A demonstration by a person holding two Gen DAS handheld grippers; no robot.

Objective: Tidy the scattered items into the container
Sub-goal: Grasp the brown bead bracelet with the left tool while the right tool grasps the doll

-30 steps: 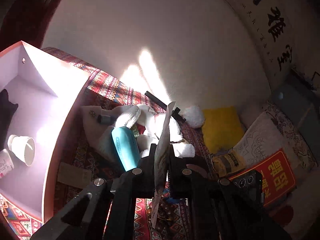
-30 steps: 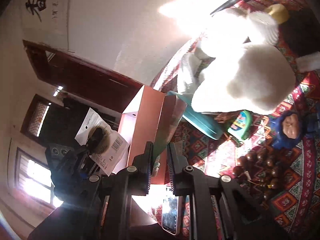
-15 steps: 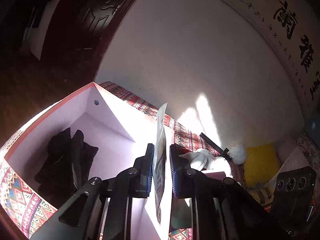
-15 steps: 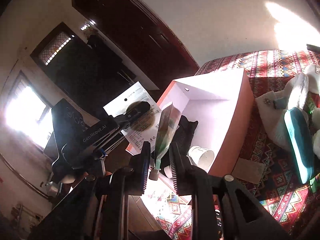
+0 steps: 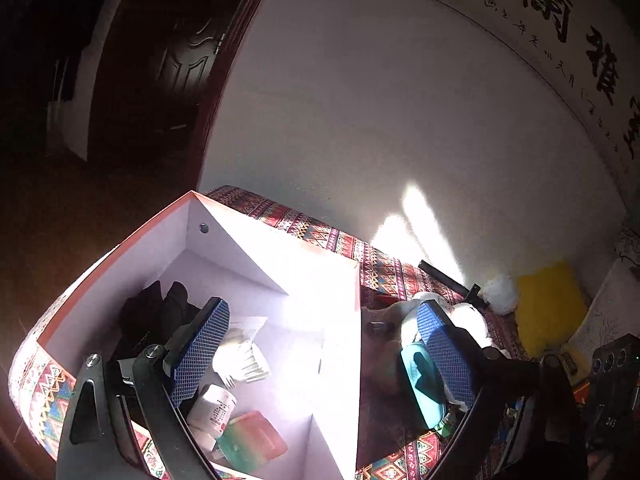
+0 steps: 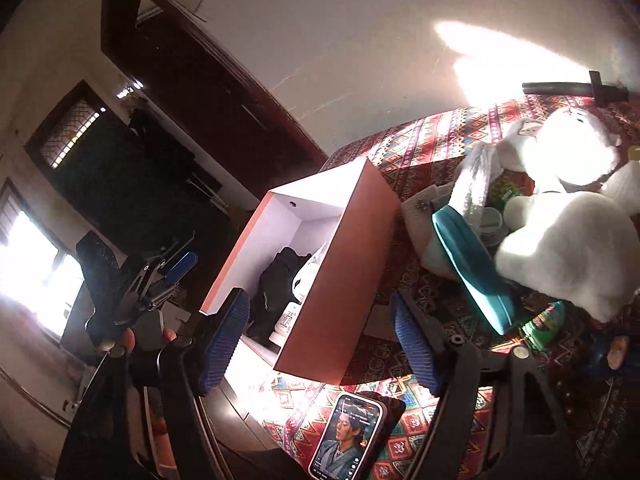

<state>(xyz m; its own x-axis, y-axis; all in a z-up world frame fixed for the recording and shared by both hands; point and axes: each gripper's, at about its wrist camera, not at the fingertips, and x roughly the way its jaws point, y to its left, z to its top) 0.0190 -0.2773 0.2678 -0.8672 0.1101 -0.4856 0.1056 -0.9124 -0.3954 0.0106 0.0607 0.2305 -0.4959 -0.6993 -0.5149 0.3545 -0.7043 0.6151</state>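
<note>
The box (image 5: 280, 272), white inside and orange outside (image 6: 344, 264), stands on the patterned cloth (image 5: 384, 276). In it lie a black cloth (image 5: 148, 320), a white packet (image 5: 240, 352), a white bottle (image 5: 212, 404) and a green and red packet (image 5: 252, 444). My left gripper (image 5: 320, 352) hovers over the box's near right wall, jaws opening, nothing between them. It also shows in the right wrist view (image 6: 176, 256), left of the box. My right gripper (image 6: 320, 346) hangs in front of the box's near corner, jaws opening and empty. A teal case (image 6: 472, 268) and a white plush toy (image 6: 568, 216) lie to the right.
A phone (image 6: 348, 436) lies screen up in front of the box. A green bottle (image 6: 544, 320), a blue figure (image 6: 616, 352) and a black stick (image 6: 576, 88) are on the cloth. A yellow cushion (image 5: 548, 304) sits by the wall. A person's hand (image 6: 132, 336) holds the left gripper.
Both grippers have opened. The white packet left my left gripper and the green packet left my right; both now lie in the box. The right gripper drew back from the box.
</note>
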